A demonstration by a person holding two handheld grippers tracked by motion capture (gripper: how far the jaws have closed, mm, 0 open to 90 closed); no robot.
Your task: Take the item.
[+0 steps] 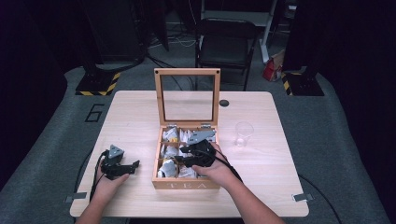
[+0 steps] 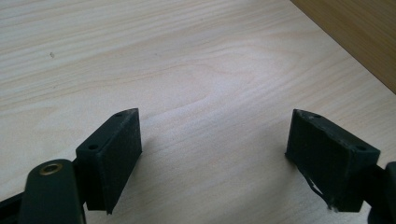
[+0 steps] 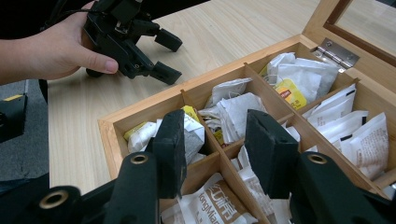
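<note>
A wooden tea box stands mid-table with its glass lid raised. Its compartments hold white paper tea bags, some with yellow labels. My right gripper hovers over the box's near-left compartments. In the right gripper view its jaws stand open above a divider, with nothing between them. My left gripper rests low over the bare table left of the box. It is open, and only wood lies between its jaws. It also appears in the right gripper view, held by a hand.
A clear glass cup stands right of the box. A small black disc lies near the table's far edge. The box's side wall is close to the left gripper. A dark chair stands beyond the table.
</note>
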